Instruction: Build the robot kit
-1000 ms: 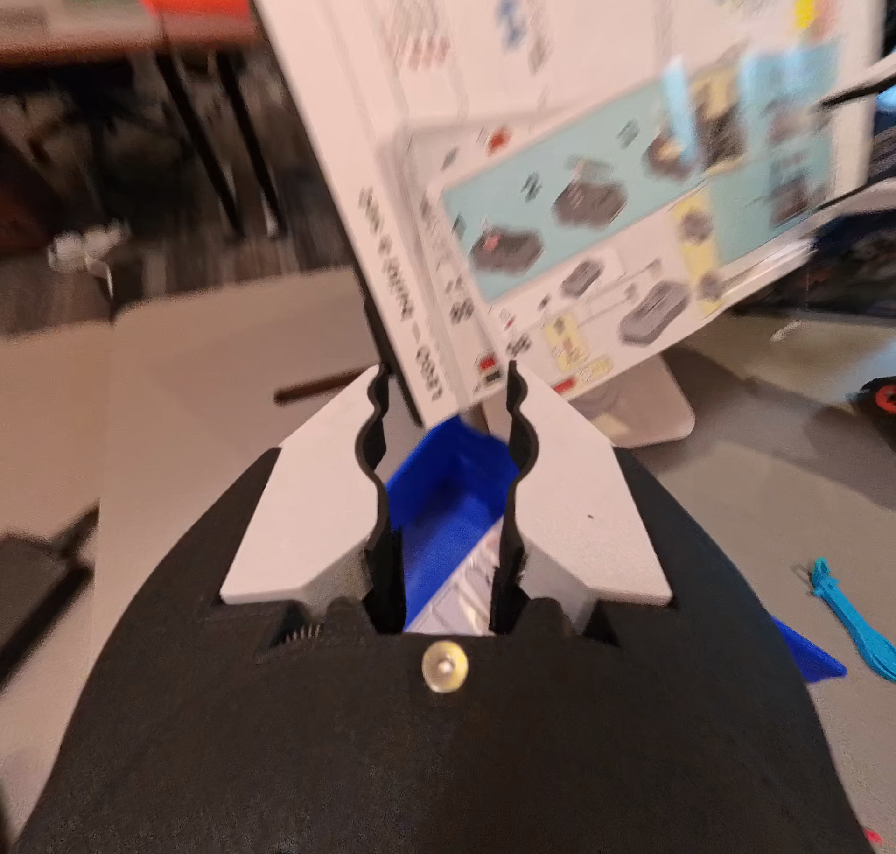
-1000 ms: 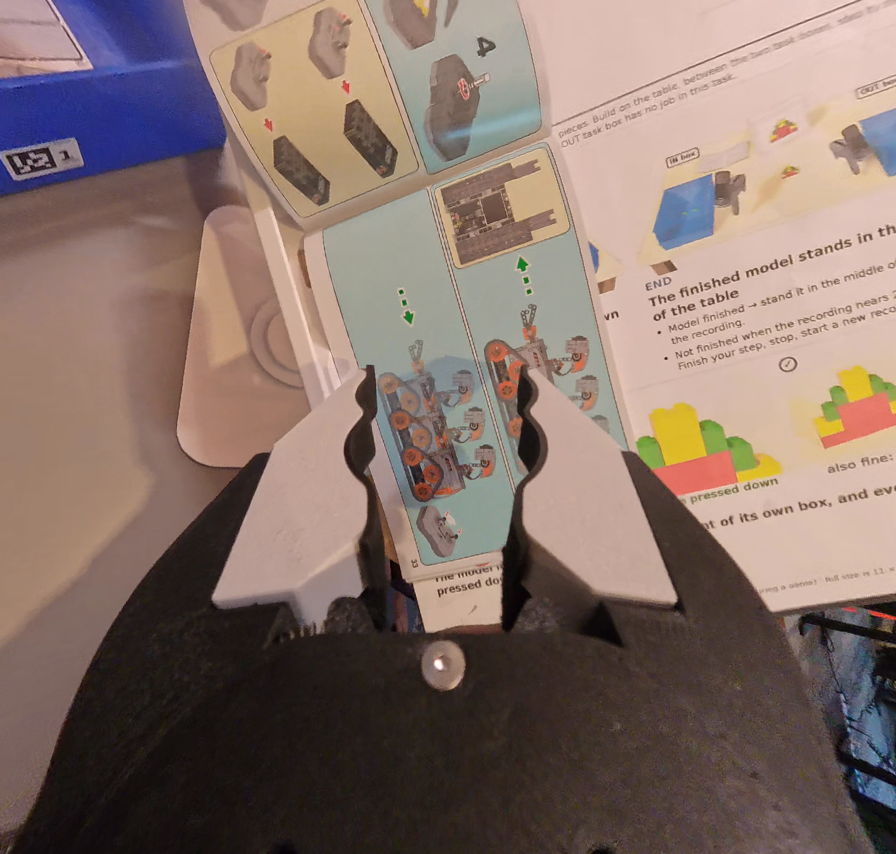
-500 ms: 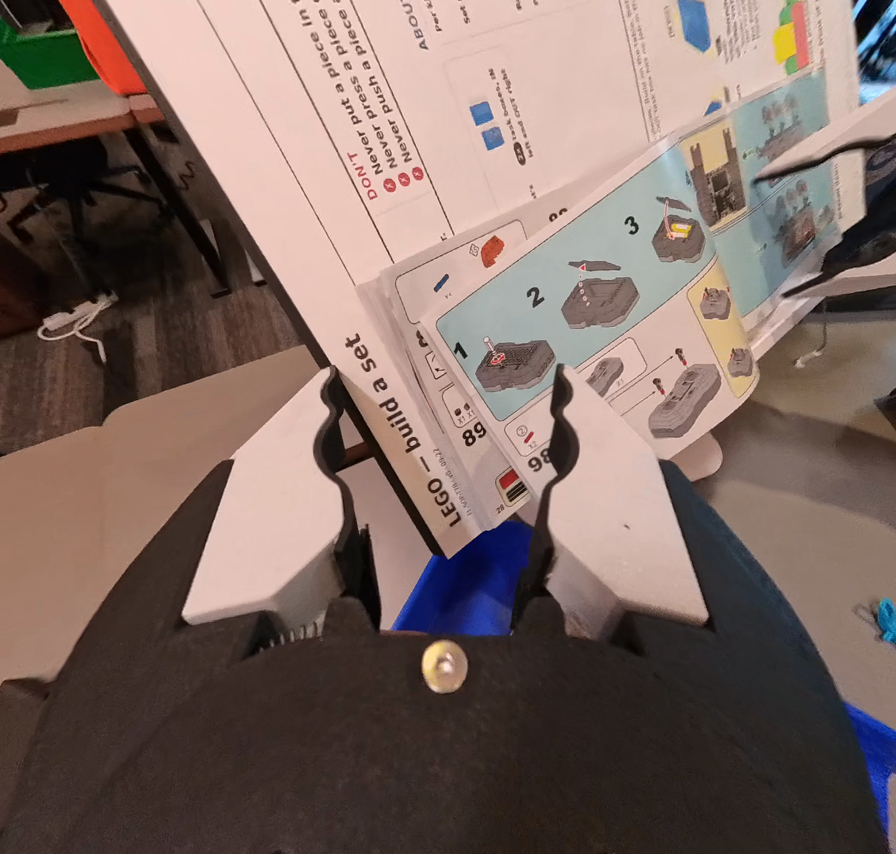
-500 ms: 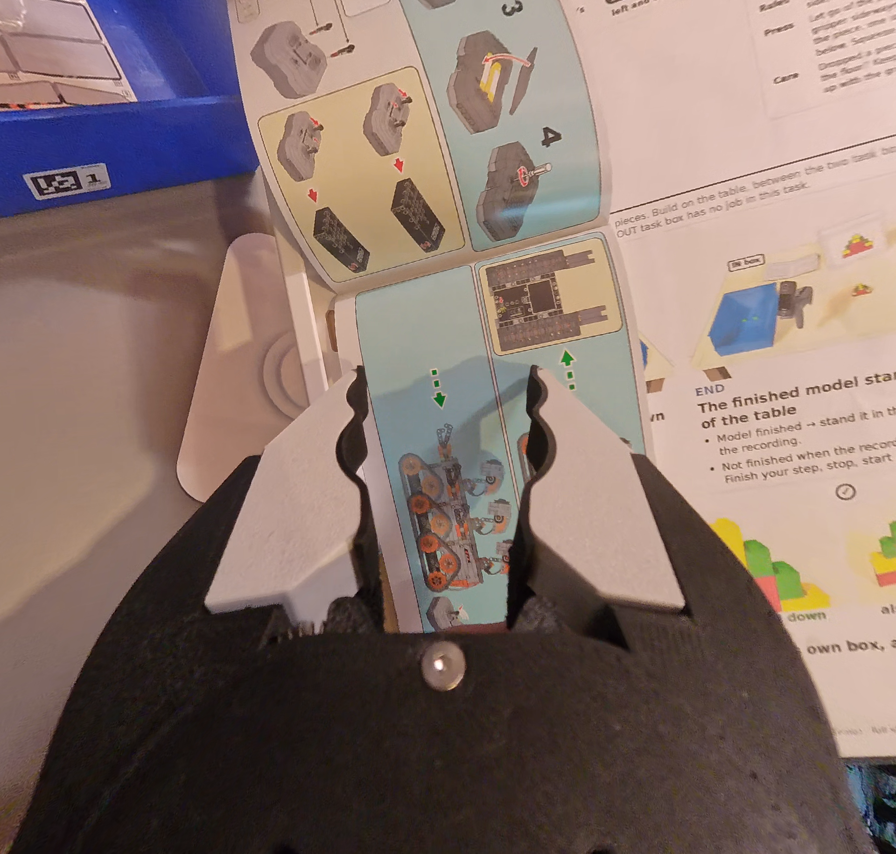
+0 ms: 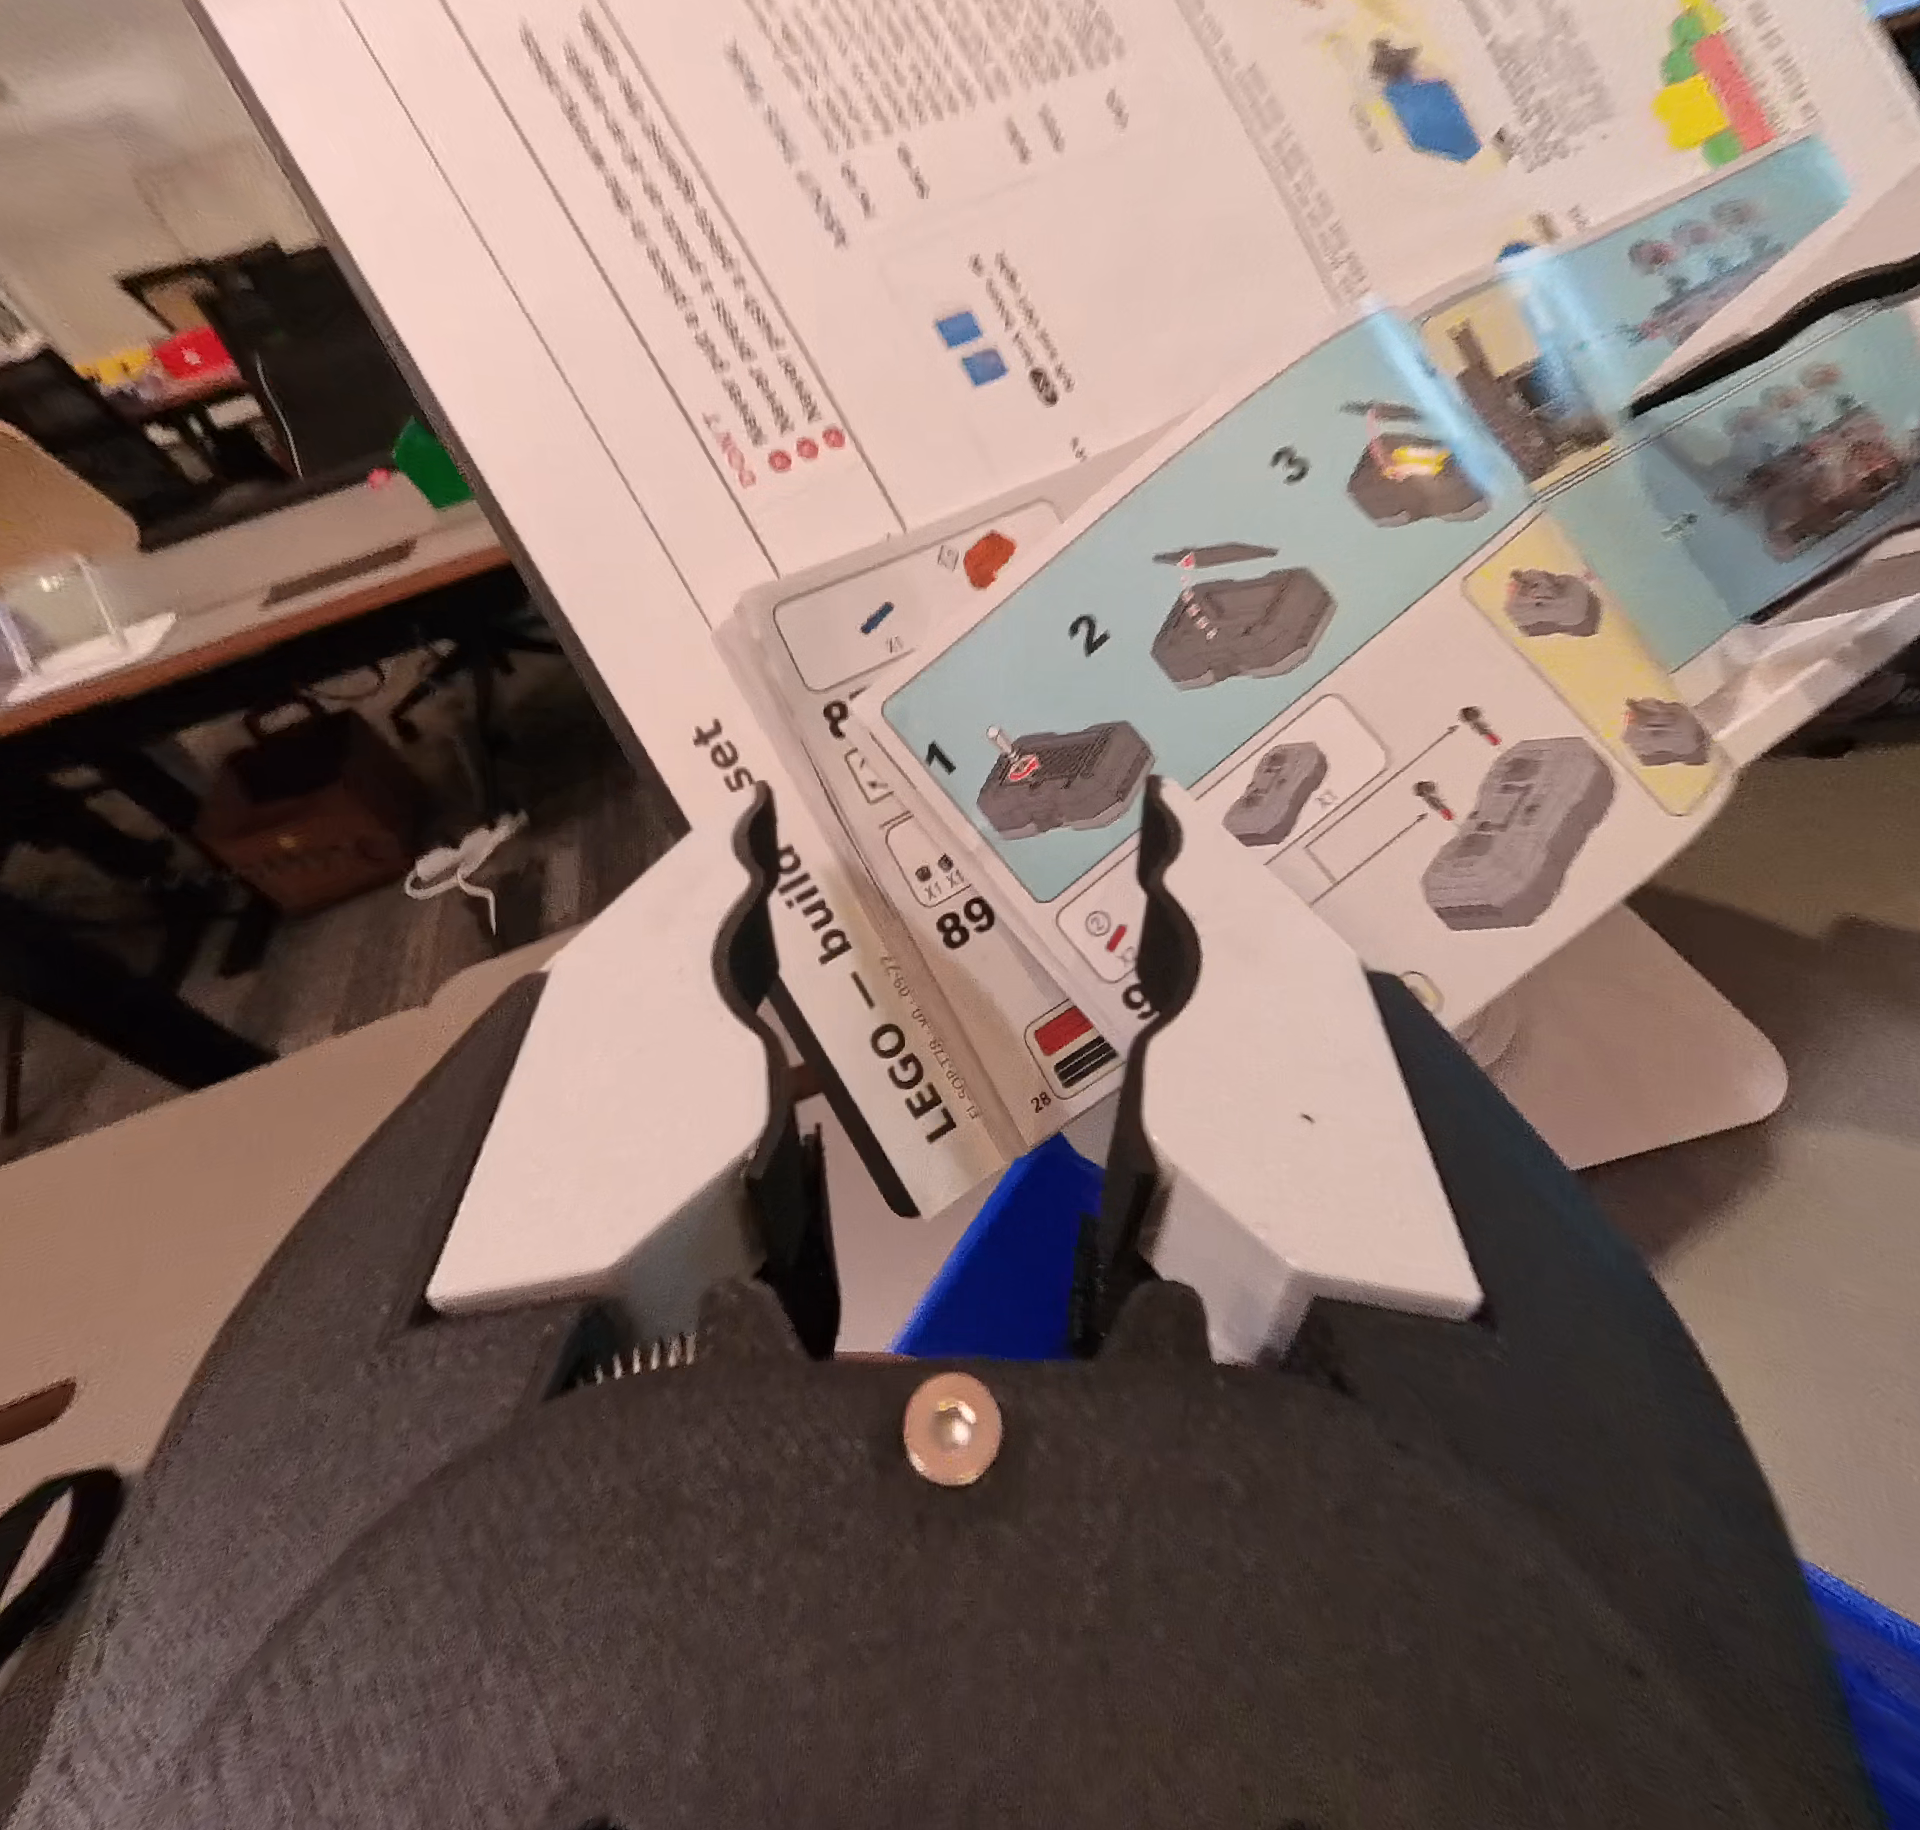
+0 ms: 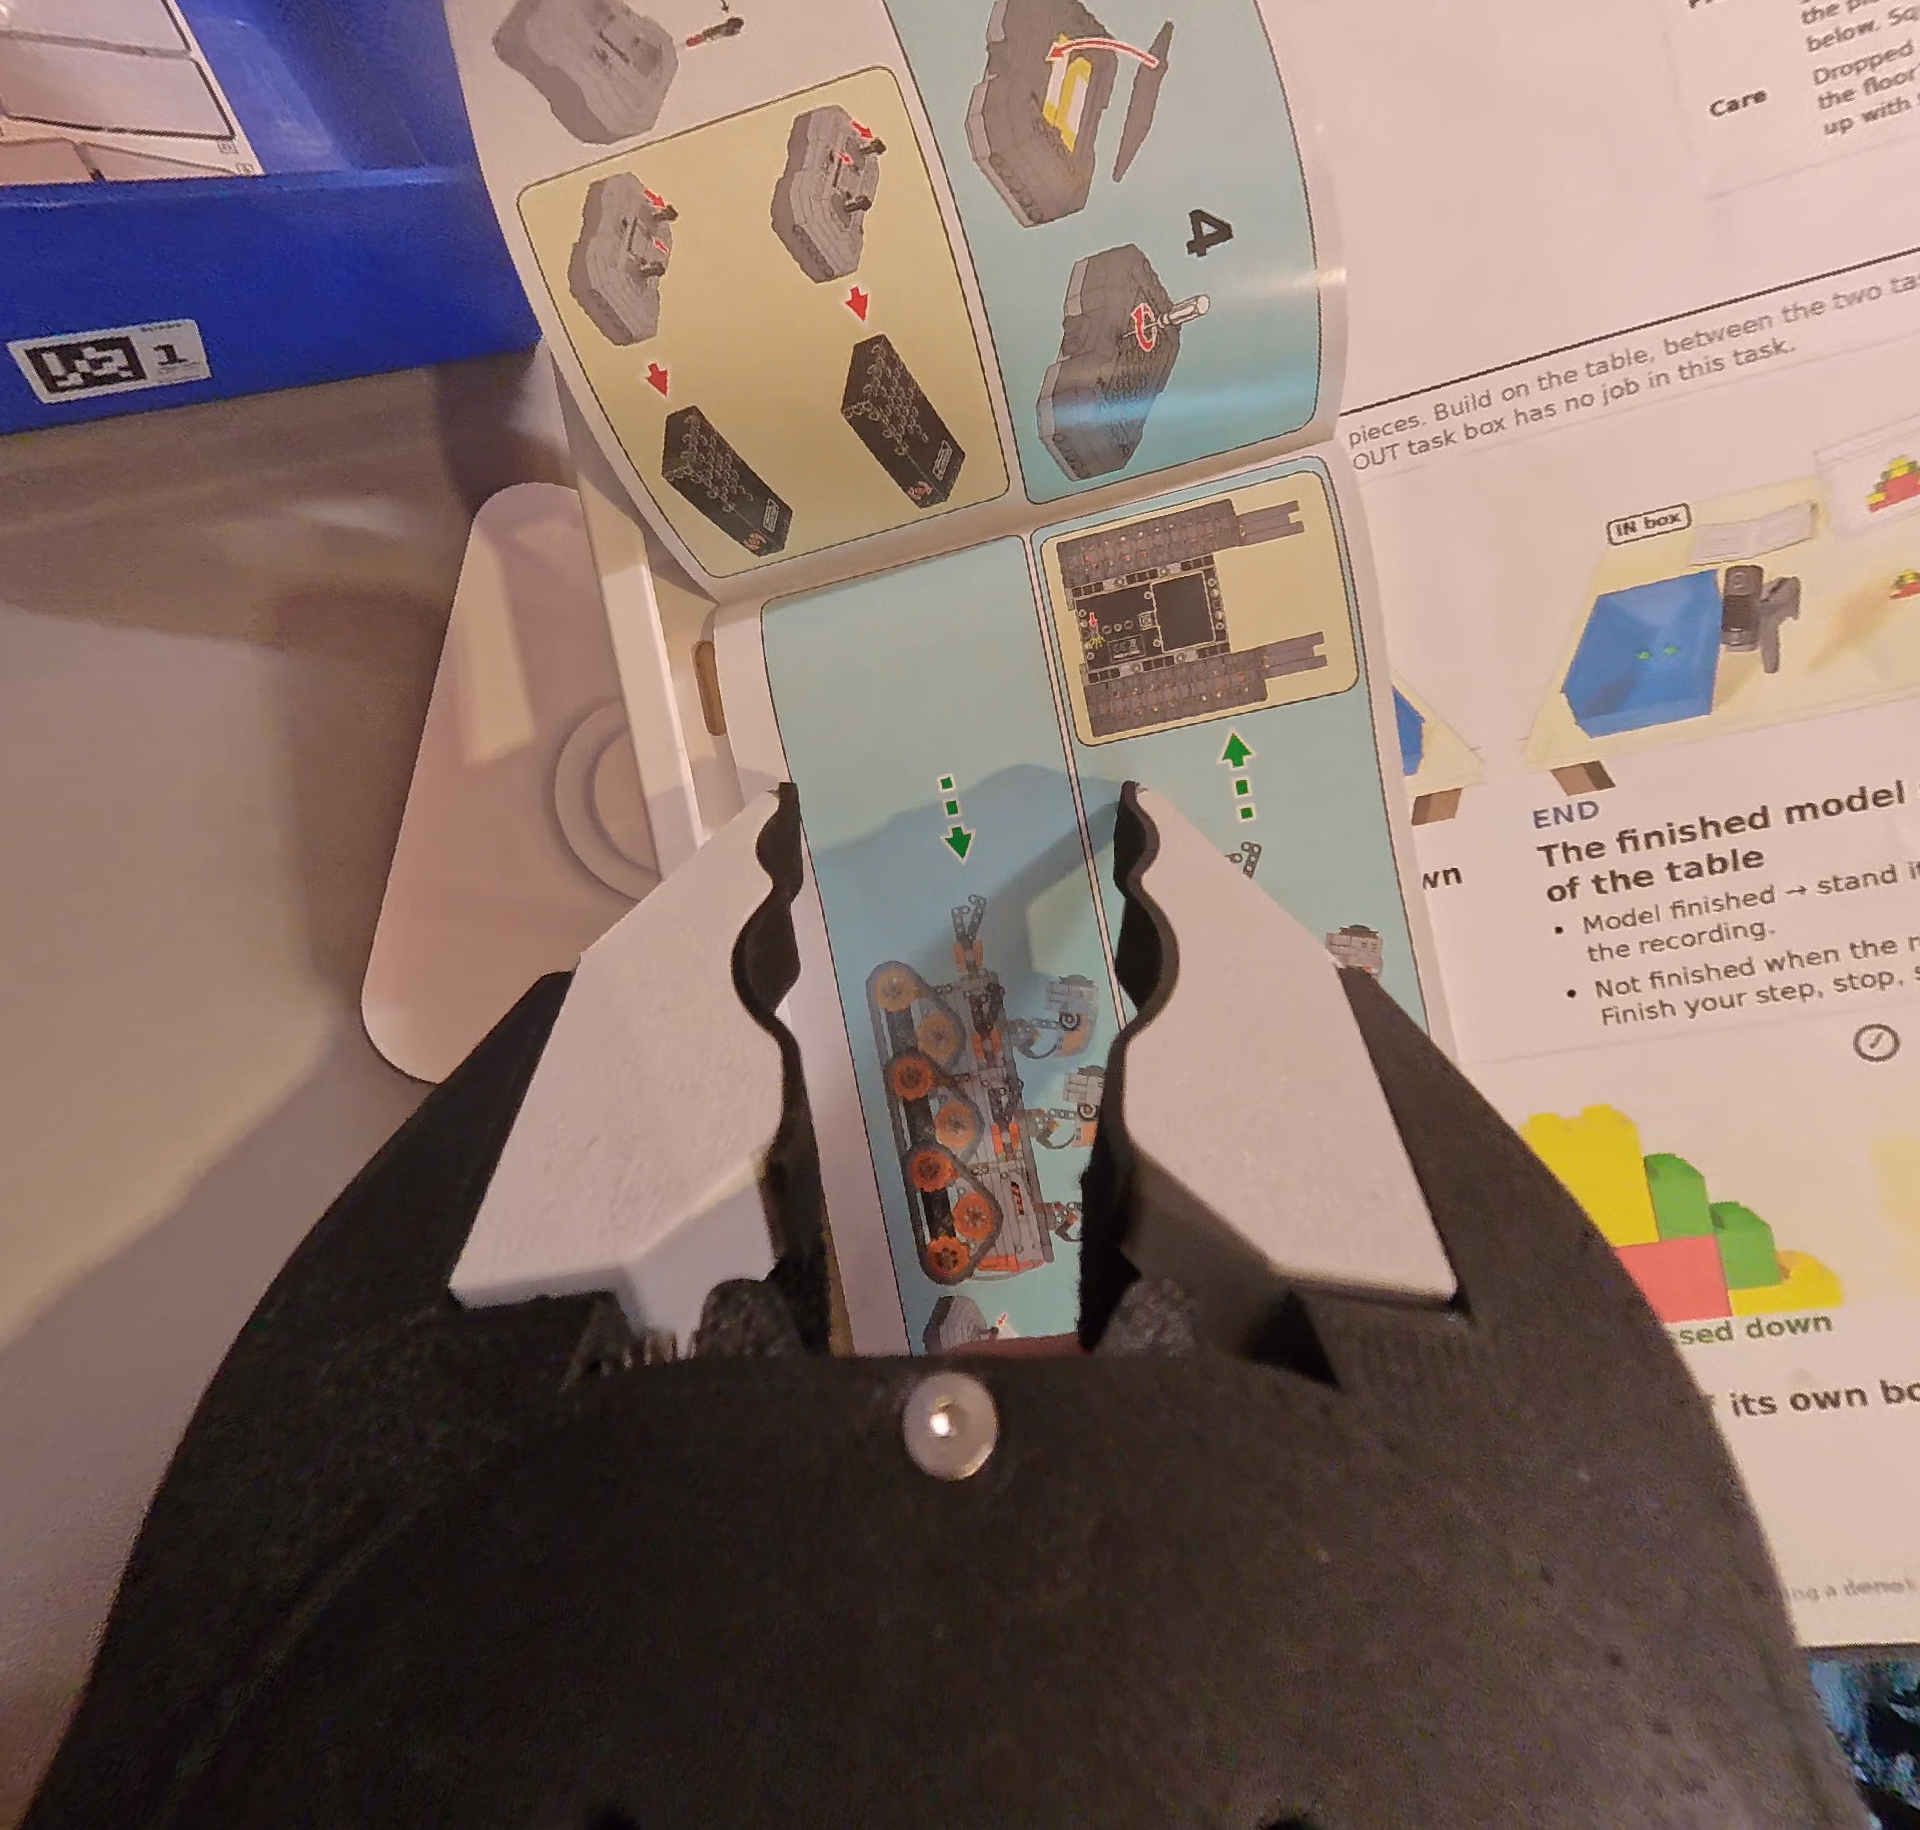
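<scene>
Your left gripper (image 5: 956, 959) stands open, holding nothing, with the lower corner of the booklet (image 5: 1299, 700) and of the board (image 5: 727, 326) behind it lying between its fingers, neither finger visibly pressing on them. Your right gripper (image 6: 956, 1001) is open too, at the booklet's (image 6: 935, 378) far end, its fingers straddling a strip of the light-blue page; whether a finger touches the paper I cannot tell. The booklet lies open against the board (image 6: 1610, 222), which leans back on a white stand (image 6: 468, 845); its upper half bows away from the board. I'd judge the booklet light, thin and floppy, with glossy pages that may slip and crease or tear under a hard pinch; the stapled fold or the whole thickness at an edge looks a safer hold than a single leaf. The board looks stiff but only propped, so a push on the booklet could shift it. Just below the booklet's corner, in the left view, sits a blue bin (image 5: 997, 1250); in the right view the bin (image 6: 260, 274) is beside the stand, on the surface (image 6: 156, 741). Behind the board, another table (image 5: 260, 596) with clutter stands well apart.
</scene>
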Available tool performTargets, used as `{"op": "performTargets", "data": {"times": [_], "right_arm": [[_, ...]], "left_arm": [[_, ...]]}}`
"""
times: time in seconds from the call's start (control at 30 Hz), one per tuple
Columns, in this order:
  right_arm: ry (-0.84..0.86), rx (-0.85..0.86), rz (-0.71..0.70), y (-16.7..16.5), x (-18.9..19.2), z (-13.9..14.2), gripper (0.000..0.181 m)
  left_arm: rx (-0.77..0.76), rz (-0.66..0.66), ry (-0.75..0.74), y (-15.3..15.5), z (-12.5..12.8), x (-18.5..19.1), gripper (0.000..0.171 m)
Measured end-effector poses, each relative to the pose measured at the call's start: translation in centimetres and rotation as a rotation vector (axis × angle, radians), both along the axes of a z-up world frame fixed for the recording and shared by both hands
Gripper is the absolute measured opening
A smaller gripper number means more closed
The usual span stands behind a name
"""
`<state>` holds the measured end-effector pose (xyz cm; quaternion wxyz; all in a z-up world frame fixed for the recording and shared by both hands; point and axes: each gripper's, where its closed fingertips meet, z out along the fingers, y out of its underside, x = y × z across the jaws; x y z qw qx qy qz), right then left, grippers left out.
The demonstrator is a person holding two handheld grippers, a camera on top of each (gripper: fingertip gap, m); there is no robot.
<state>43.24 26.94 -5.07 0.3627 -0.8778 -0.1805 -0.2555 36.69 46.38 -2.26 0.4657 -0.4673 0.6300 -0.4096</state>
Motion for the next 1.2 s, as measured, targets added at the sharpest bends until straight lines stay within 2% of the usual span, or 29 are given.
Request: {"op": "performTargets", "data": {"times": [0.13,0.3,0.5,0.63,0.73,0.8,0.93,1.03,1.07,1.1,1.13,1.2], "right_arm": [[-0.004,-0.01,0.003,-0.1,-0.2,-0.2,0.06],[-0.002,-0.002,0.004,0.0,0.0,-0.4,0.06],[0.007,0.0,0.007,0.0,-0.1,-0.3,0.059],[0.014,0.007,0.007,0.1,-0.2,-0.3,0.059],[0.032,0.018,0.016,0.3,-0.6,-0.1,0.059],[0.046,0.027,0.023,0.4,-0.9,0.1,0.059],[0.062,0.025,0.059,0.0,-2.0,0.9,0.054],[0.071,-0.044,0.063,-2.0,-1.7,1.1,0.044],[0.057,-0.069,0.041,-3.0,-1.0,1.1,0.043],[0.061,-0.081,0.018,-4.0,-0.4,1.2,0.044],[0.083,-0.071,-0.001,-4.7,0.0,1.4,0.05],[0.121,-0.035,-0.03,-5.5,0.5,1.6,0.063]], "left_arm": [[-0.038,0.003,0.042,-0.2,-1.3,0.9,0.08],[-0.184,-0.045,0.005,-1.3,-0.9,0.5,0.068],[-0.329,-0.107,0.009,-2.8,-0.7,0.2,0.069],[-0.433,-0.21,0.029,-4.8,-0.7,-0.1,0.057],[-0.469,-0.291,0.002,-6.7,0.2,-0.5,0.032],[-0.506,-0.327,-0.007,-8.0,0.8,-0.6,0.025],[-0.565,-0.414,-0.038,-12.2,2.9,-1.3,0.024],[-0.562,-0.485,-0.048,-17.1,4.4,-1.4,0.056],[-0.552,-0.516,-0.051,-18.9,4.9,-1.4,0.064],[-0.513,-0.534,-0.029,-20.8,4.8,-1.2,0.063],[-0.456,-0.501,-0.01,-21.9,4.3,-0.6,0.074],[-0.367,-0.578,-0.009,-25.3,4.0,-1.1,0.072]]}}
